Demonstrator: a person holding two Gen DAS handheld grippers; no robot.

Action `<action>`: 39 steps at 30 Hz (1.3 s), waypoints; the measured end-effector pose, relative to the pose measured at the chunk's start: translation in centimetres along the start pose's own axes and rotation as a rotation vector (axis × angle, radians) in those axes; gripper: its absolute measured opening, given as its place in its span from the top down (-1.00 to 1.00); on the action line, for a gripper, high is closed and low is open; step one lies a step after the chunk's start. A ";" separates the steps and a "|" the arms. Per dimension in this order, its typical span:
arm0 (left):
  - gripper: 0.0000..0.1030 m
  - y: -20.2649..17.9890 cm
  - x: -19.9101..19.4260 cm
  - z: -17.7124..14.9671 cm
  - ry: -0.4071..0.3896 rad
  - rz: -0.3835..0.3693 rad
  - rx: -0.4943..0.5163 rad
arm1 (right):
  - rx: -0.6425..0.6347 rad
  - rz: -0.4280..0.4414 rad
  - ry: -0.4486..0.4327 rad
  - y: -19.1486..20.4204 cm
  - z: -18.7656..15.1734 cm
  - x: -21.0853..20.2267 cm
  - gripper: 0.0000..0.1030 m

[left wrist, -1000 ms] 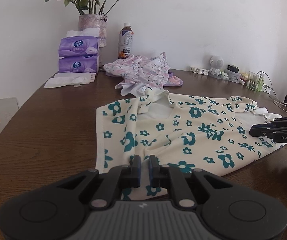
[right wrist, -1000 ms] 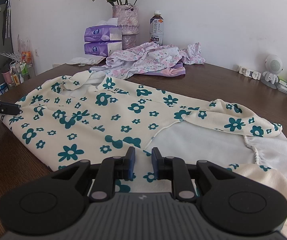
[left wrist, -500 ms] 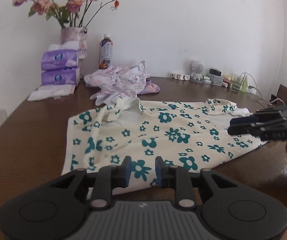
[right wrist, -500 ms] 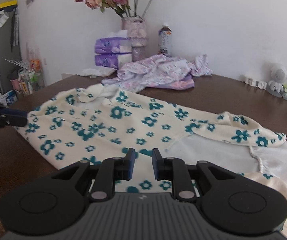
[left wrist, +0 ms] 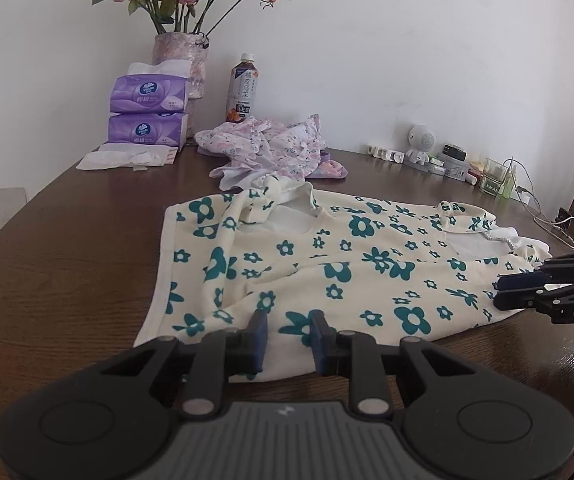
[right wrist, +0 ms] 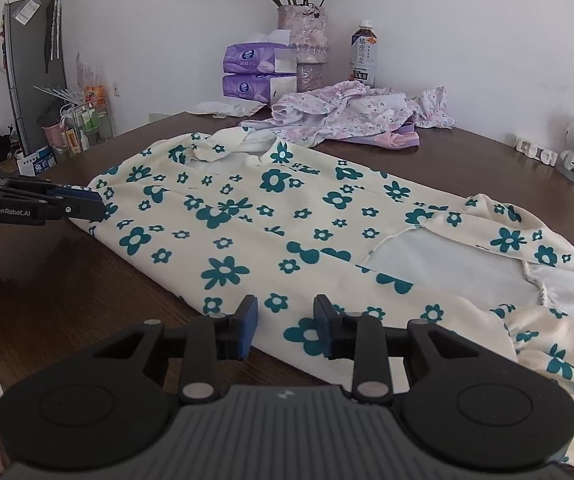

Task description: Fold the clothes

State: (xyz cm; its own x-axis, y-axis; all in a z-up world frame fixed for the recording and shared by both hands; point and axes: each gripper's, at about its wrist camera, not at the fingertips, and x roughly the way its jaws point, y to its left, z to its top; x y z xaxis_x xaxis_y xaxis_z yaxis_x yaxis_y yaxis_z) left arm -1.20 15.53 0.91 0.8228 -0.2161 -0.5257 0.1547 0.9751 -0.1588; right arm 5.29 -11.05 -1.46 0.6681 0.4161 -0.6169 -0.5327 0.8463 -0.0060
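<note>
A cream garment with teal flowers [left wrist: 327, 264] lies spread flat on the brown table [left wrist: 67, 260]; it also shows in the right wrist view [right wrist: 287, 220]. My left gripper [left wrist: 287, 336] is open, its jaws just above the garment's near hem. My right gripper [right wrist: 285, 326] is open over the garment's near edge. In the left wrist view the right gripper [left wrist: 503, 294] sits at the garment's right end. In the right wrist view the left gripper [right wrist: 101, 204] sits at the garment's left end.
A crumpled pink floral garment [left wrist: 271, 148] lies behind. Tissue packs [left wrist: 147, 116], a flower vase [left wrist: 183, 60] and a bottle [left wrist: 243, 90] stand at the back wall. Small gadgets and cables [left wrist: 467, 164] line the back right. The table edge runs close below both grippers.
Both grippers opened from nearly shut jaws. Both drew back a little toward the garment's near edge, and the garment lies flat on the table.
</note>
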 end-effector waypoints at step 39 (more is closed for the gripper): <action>0.76 0.4 -1.7 0.5 0.036 0.257 0.049 | 0.251 -0.371 -0.014 -13.3 -4.7 -4.9 0.44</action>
State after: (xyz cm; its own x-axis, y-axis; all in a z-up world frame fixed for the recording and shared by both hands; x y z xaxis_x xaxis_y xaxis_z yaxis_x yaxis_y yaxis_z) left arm -2.30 16.27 2.19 0.8186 0.0380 -0.5731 -0.0294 0.9993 0.0243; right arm 6.74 -25.92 -2.06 0.7981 0.0723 -0.5981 -0.1144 0.9929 -0.0327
